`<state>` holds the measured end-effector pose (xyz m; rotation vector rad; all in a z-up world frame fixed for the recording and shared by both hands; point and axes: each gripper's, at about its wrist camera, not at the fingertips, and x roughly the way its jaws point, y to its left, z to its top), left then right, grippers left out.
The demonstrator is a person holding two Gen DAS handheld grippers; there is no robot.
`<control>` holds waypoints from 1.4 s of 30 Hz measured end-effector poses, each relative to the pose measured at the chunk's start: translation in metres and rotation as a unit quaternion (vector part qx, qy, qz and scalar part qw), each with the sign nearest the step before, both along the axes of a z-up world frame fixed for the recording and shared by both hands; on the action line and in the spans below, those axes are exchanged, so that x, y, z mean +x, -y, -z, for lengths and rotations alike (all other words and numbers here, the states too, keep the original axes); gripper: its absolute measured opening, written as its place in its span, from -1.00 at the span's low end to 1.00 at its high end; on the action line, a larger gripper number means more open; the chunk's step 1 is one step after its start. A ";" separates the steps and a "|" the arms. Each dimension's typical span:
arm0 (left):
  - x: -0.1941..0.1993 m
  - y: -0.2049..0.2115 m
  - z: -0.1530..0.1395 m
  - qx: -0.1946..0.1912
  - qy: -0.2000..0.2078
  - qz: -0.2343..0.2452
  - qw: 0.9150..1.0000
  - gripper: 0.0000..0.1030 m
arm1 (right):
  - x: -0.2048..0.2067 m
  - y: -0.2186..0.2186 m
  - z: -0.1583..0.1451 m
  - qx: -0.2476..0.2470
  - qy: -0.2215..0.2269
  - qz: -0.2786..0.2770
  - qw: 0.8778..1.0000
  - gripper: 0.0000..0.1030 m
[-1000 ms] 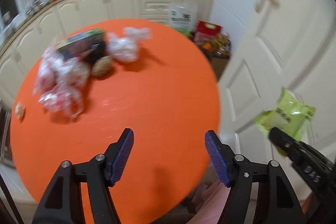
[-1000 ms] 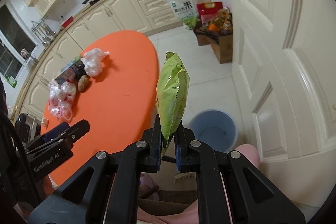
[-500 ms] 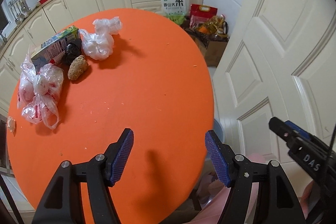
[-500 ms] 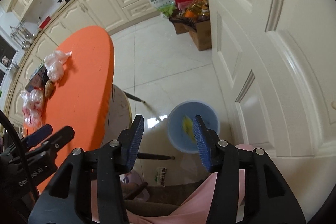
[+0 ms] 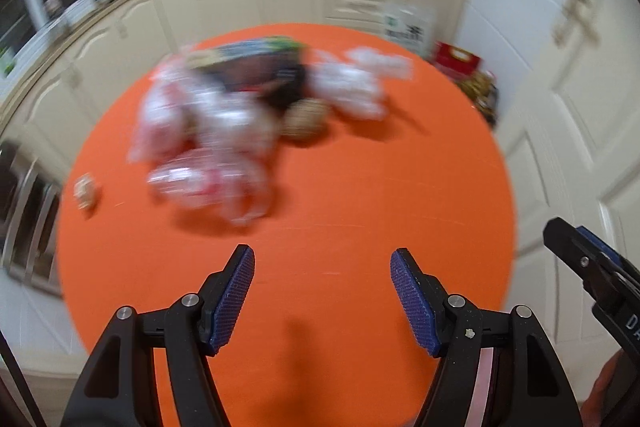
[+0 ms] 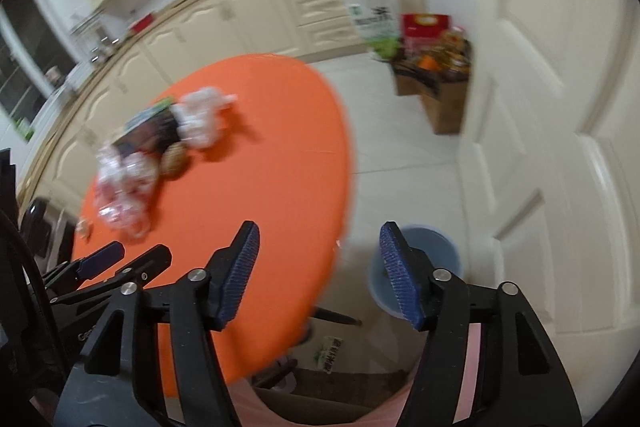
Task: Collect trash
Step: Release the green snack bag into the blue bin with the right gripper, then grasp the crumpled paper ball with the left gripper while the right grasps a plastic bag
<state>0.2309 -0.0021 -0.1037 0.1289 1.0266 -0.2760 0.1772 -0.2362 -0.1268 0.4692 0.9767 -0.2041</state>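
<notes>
**Both tools empty above the orange tabletop**

The trash lies ahead of our left tool (image 5: pixel 322 291), well beyond its tips: a heap of clear plastic bags with red print (image 5: pixel 208 151), one white crumpled bag (image 5: pixel 352 87) to the right of it, one carton (image 5: pixel 256 63) at the far side, one brown rounded lump (image 5: pixel 306 117) between the bags, and one small scrap (image 5: pixel 85 189) off to the left near the tabletop (image 5: pixel 340 207) edge. Blur keeps us from counting the clear bags.

Our left tool stands spread, with nothing between its pads and nothing touched. Our right tool (image 6: pixel 318 275) has its jaws opening, and nothing is between them either; it hangs over the tabletop's edge. Just behind its right pad we see one blue bin (image 6: pixel 440 251) on the floor, beside the white door (image 6: pixel 540 107).
</notes>
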 end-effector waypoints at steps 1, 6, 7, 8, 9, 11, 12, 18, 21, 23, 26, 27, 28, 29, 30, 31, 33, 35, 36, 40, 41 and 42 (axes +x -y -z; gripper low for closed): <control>0.003 -0.014 -0.001 -0.004 0.003 -0.016 1.000 0.29 | 0.010 -0.014 -0.003 -0.001 0.005 -0.018 1.000 0.23; 0.022 -0.083 -0.003 -0.004 0.010 -0.108 0.994 0.31 | 0.046 -0.064 -0.007 0.003 0.011 -0.070 0.997 0.31; 0.027 -0.099 -0.002 -0.005 0.010 -0.129 0.992 0.34 | 0.051 -0.072 -0.007 0.004 0.011 -0.077 0.997 0.36; 0.030 -0.110 -0.001 -0.004 0.010 -0.145 0.989 0.37 | 0.057 -0.080 -0.005 0.005 0.011 -0.083 0.997 0.38; 0.036 -0.125 0.001 0.001 0.013 -0.164 0.986 0.43 | 0.063 -0.088 -0.004 0.005 0.009 -0.087 0.996 0.39; 0.043 -0.144 0.005 0.009 0.014 -0.194 0.981 0.45 | 0.078 -0.107 -0.001 0.009 0.000 -0.096 0.995 0.43; 0.048 -0.158 0.009 0.010 0.007 -0.211 0.977 0.45 | 0.083 -0.114 0.002 0.012 -0.003 -0.100 0.995 0.51; 0.077 -0.197 0.025 -0.037 -0.026 -0.217 0.975 0.45 | 0.116 -0.148 0.017 0.007 -0.032 -0.115 0.993 0.55; 0.098 -0.213 0.033 -0.053 -0.030 -0.218 0.974 0.46 | 0.129 -0.159 0.023 0.000 -0.045 -0.119 0.992 0.55; 0.108 -0.220 0.038 -0.064 -0.035 -0.216 0.974 0.46 | 0.139 -0.166 0.027 -0.009 -0.054 -0.126 0.990 0.55; 0.131 -0.229 0.050 -0.078 -0.049 -0.227 0.970 0.41 | 0.148 -0.172 0.032 -0.013 -0.065 -0.132 0.989 0.56; 0.138 -0.232 0.054 -0.083 -0.054 -0.228 0.969 0.32 | 0.152 -0.174 0.034 -0.013 -0.069 -0.134 0.988 0.56; 0.142 -0.234 0.057 -0.088 -0.057 -0.227 0.968 0.10 | 0.155 -0.175 0.036 -0.013 -0.072 -0.136 0.988 0.56; 0.148 -0.235 0.059 -0.091 -0.060 -0.224 0.968 -0.05 | 0.157 -0.176 0.037 -0.013 -0.073 -0.137 0.988 0.56; 0.152 -0.235 0.061 -0.084 -0.058 -0.226 0.969 -0.20 | 0.159 -0.177 0.038 -0.012 -0.074 -0.136 0.988 0.56; 0.154 -0.235 0.060 -0.079 -0.048 -0.230 0.969 -0.49 | 0.162 -0.177 0.039 -0.010 -0.075 -0.134 0.988 0.56; 0.162 -0.236 0.065 -0.082 -0.046 -0.226 0.969 -0.59 | 0.167 -0.178 0.040 -0.007 -0.075 -0.132 0.988 0.56; 0.163 -0.237 0.066 -0.080 -0.033 -0.222 0.971 -0.60 | 0.172 -0.181 0.043 -0.001 -0.078 -0.135 0.988 0.56; 0.163 -0.237 0.069 -0.081 -0.033 -0.220 0.972 -0.61 | 0.175 -0.182 0.045 0.001 -0.079 -0.136 0.988 0.56; 0.154 -0.238 0.072 -0.086 -0.031 -0.211 0.973 -0.62 | 0.188 -0.189 0.053 -0.007 -0.093 -0.133 0.987 0.54; 0.153 -0.239 0.073 -0.086 -0.032 -0.208 0.974 -0.62 | 0.191 -0.190 0.055 -0.004 -0.092 -0.133 0.987 0.53; 0.147 -0.242 0.073 -0.084 -0.031 -0.206 0.974 -0.62 | 0.192 -0.191 0.056 -0.001 -0.092 -0.131 0.987 0.37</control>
